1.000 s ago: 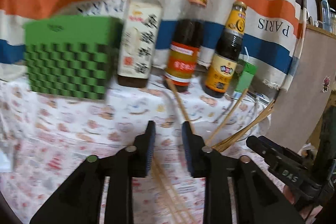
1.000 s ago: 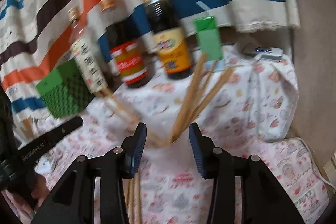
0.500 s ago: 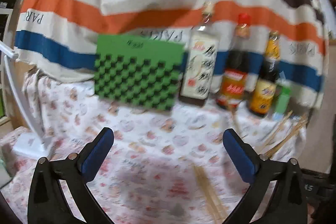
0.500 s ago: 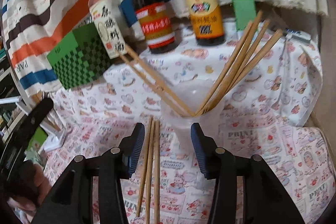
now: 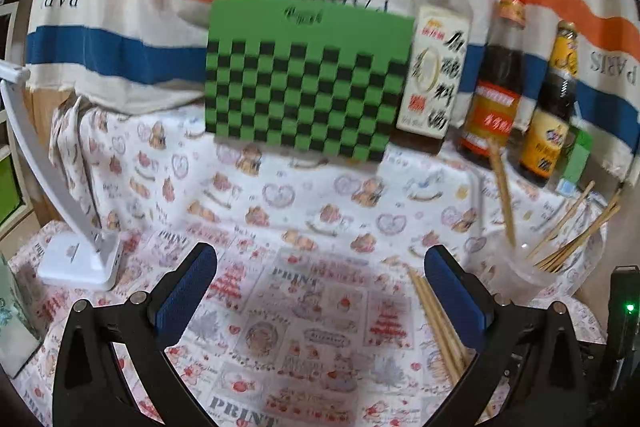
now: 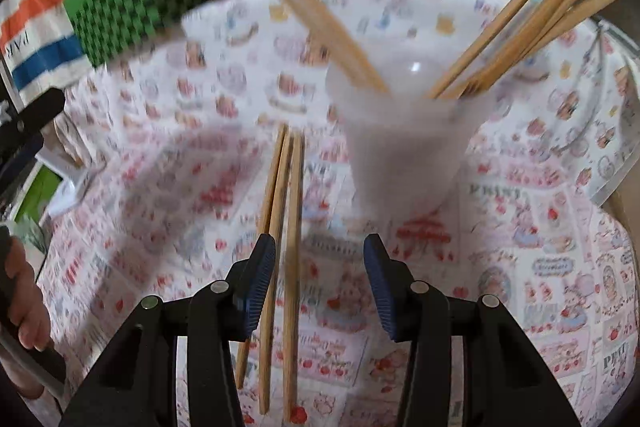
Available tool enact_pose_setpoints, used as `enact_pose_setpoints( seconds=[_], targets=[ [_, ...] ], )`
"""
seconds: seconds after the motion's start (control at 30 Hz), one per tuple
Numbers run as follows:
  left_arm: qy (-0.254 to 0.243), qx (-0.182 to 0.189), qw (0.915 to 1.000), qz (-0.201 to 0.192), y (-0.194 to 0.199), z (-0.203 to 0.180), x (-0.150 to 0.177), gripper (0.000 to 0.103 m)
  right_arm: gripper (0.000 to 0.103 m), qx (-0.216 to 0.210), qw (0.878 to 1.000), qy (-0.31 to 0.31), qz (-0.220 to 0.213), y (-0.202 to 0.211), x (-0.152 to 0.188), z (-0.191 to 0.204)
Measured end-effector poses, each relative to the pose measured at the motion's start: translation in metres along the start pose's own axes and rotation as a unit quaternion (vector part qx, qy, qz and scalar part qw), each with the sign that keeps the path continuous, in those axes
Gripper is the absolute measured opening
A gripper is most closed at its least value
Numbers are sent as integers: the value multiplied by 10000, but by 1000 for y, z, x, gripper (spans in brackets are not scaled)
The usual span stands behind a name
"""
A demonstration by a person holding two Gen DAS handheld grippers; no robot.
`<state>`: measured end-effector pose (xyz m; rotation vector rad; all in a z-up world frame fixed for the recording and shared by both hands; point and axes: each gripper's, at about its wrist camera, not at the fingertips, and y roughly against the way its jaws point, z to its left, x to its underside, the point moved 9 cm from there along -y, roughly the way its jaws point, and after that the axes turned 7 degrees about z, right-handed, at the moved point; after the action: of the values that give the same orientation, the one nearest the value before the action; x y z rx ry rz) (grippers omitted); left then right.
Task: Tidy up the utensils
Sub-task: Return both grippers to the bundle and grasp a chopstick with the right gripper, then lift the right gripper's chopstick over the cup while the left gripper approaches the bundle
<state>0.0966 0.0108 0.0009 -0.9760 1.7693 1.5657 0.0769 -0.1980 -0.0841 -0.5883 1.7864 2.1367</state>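
The left gripper (image 5: 320, 291) has just been spread wide, empty. 3 loose chopsticks (image 6: 286, 227) are seen on the counter (image 6: 160, 187), at 9 o'clock of the cup (image 6: 404, 147), with the half-open right gripper (image 6: 320, 283) lowered over them.

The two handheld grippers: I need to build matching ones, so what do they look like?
Both match. The left gripper and right gripper have matte black plastic arms, jointed with round silver rivets, each ending in a dark blue ribbed rubber pad. No cables or sleeves show. A small green light glows on the other gripper's black body.
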Motion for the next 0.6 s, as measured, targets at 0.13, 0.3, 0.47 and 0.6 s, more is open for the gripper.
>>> enact_pose_setpoints(
  seconds=[0.13, 0.3, 0.47, 0.6],
  targets=[
    [-66, -282, 9992, 260, -14, 4, 8, 103, 45, -19, 9994, 174, 306, -12, 9, 6],
    [-130, -391, 9970, 656, -29, 3, 20, 103, 34, 179, 9976, 388, 536, -23, 16, 9],
    [-340, -813, 9937, 688, -35, 5, 25, 103, 26, 529, 9964, 470, 473, -25, 18, 11],
    [-123, -580, 9927, 1047, -44, 5, 35, 103, 18, 545, 9966, 505, 364, -26, 17, 11]
  ],
)
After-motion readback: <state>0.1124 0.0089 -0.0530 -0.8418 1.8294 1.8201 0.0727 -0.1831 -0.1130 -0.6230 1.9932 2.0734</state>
